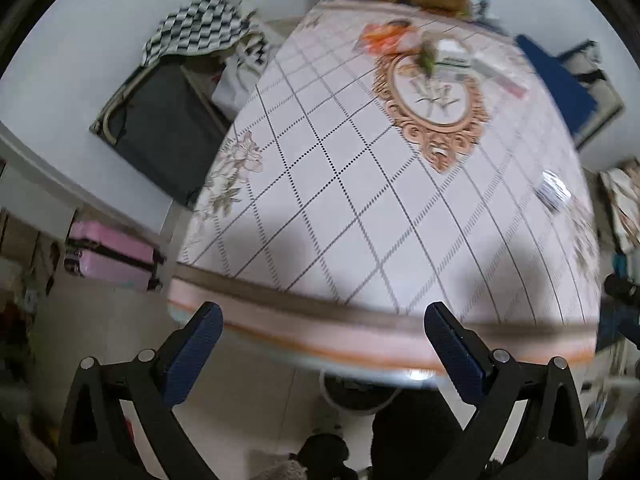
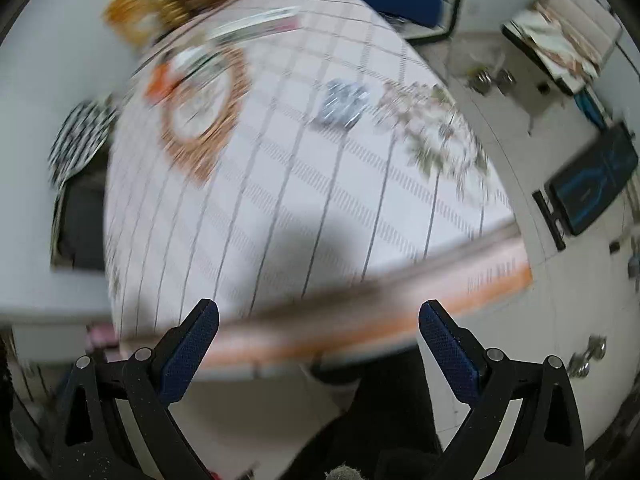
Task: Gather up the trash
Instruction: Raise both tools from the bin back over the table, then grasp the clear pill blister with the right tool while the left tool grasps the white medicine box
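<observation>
Smooth printed tablecloth, textured gripper pads

The tablecloth point(image 1: 360, 208) looks smooth, faintly sheeny; the pads point(image 1: 192, 352) are rough, blue, rubbery on matt black plastic; the wrapper point(image 2: 342, 102) looks shiny, foil-like; the suitcase point(image 1: 112, 254) glossy pink plastic.

A table point(image 1: 360, 220) with a pink checked cloth stood on a pale tiled floor point(image 2: 532, 280). Beside it were a dark chair point(image 1: 160, 136) with a checkered cloth point(image 1: 196, 28), a pink suitcase point(image 1: 112, 256) and a white wall point(image 1: 80, 40).
</observation>
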`<state>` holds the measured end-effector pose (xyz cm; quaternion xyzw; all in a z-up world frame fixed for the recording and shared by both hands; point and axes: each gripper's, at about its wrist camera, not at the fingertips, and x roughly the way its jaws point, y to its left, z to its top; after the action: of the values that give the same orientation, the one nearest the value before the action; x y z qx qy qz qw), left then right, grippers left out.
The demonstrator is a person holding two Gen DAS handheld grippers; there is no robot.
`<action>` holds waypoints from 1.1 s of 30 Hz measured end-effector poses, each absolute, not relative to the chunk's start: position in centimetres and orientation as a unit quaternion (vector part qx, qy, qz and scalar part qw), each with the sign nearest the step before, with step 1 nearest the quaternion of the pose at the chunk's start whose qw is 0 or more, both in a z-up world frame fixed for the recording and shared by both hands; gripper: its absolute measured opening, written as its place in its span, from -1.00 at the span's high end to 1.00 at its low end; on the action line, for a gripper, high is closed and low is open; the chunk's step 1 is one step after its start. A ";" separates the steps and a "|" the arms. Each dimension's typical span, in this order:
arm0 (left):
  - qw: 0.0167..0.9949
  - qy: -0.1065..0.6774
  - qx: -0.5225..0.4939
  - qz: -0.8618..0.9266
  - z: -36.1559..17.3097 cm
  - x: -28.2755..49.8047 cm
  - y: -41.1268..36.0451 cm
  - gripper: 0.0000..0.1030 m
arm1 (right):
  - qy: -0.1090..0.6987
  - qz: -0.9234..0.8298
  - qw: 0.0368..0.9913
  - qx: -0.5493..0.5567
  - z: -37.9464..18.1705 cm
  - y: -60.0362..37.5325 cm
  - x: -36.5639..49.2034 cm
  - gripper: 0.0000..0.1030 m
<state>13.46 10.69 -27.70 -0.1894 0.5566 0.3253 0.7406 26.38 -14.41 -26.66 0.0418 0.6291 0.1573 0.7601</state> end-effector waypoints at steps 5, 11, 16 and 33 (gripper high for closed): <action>0.694 0.601 -0.204 0.340 -32.1 19.6 11.8 -1.00 | 0.653 0.103 0.747 0.064 -32.2 -13.7 38.2 -0.97; 0.668 0.634 -0.195 0.337 -35.4 24.8 11.8 -1.00 | 0.647 0.154 0.744 -0.070 -35.5 -8.4 45.6 -0.97; 0.660 0.647 -0.185 0.334 -36.9 26.8 10.6 -1.00 | 0.579 0.280 0.695 -0.322 -35.8 -3.6 44.6 -0.97; 0.659 0.657 -0.183 0.319 -37.1 30.5 10.6 -1.00 | 0.587 0.332 0.649 -0.351 -38.6 -1.5 47.7 -0.41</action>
<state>30.49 10.56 -37.10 -0.1830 0.6565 0.3188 0.6586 47.67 -1.52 -38.64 -0.3509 0.5871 0.3323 0.6495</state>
